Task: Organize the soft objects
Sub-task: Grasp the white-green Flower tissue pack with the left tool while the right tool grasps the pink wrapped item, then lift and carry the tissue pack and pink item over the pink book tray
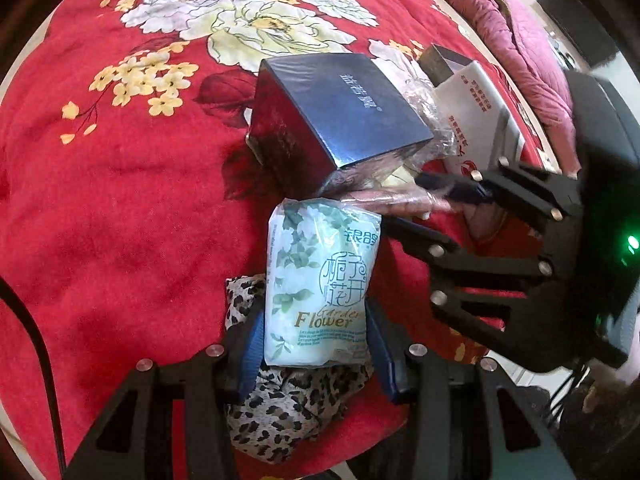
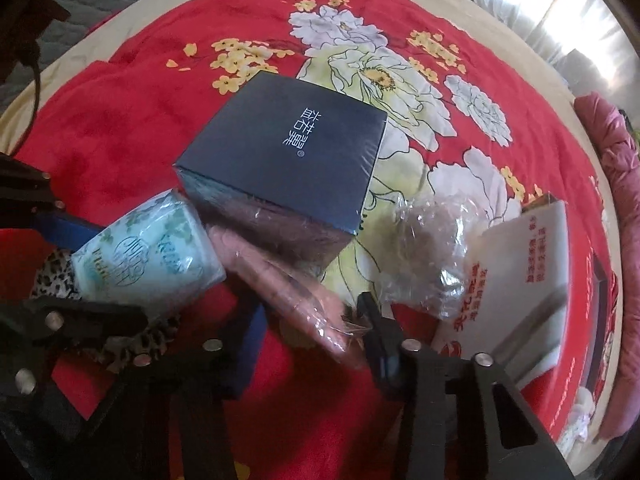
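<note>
A pale green tissue pack (image 1: 320, 276) printed "Flower" sits upright between the blue pads of my left gripper (image 1: 314, 312), which is shut on it. Under the pack lies a leopard-print cloth (image 1: 288, 408). The right wrist view shows the same pack (image 2: 148, 256) at the left, with the left gripper (image 2: 100, 264) around it. A pink packet in clear wrap (image 2: 304, 292) lies beside the pack, against a dark blue box (image 2: 288, 148). My right gripper (image 2: 310, 308) points down and is shut on the packet. In the left wrist view the right gripper (image 1: 404, 204) pinches the packet's end (image 1: 384, 200).
Everything rests on a red floral blanket (image 1: 120, 200). Behind the tissue pack stands the dark blue box (image 1: 340, 112). To the right are crumpled clear plastic (image 2: 428, 248) and a white box with red print (image 2: 532, 264). A pink quilt (image 1: 520, 40) edges the bed.
</note>
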`<state>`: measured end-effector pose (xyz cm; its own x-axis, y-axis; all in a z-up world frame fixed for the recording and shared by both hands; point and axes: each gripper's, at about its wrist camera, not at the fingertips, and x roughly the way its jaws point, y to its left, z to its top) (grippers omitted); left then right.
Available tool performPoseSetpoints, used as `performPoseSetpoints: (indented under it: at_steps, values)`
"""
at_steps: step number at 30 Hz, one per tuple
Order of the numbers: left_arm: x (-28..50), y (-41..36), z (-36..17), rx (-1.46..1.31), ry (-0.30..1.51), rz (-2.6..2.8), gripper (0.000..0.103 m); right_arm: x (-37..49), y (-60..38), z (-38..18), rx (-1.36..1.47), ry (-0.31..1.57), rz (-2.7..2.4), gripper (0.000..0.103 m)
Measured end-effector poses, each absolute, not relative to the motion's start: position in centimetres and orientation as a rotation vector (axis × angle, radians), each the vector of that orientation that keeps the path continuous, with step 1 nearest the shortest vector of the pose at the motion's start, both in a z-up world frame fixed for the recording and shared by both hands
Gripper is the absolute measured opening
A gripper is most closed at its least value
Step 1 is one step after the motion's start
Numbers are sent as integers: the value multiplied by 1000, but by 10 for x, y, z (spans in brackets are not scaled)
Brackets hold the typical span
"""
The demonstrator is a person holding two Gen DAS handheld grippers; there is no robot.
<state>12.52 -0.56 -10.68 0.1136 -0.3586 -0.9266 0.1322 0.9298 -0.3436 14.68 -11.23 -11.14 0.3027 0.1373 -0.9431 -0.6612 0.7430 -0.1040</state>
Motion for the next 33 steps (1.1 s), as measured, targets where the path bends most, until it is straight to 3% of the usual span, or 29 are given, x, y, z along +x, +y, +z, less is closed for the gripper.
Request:
performPoseSetpoints:
  at_steps: [13,33]
  values:
    - [113,8,-86,-250,1336,-334,45,115,-152,-78,-182,1175,545,24]
    - [92,-3,11,-208,1142,-346,45,99,-211,6,91,1023,501,20]
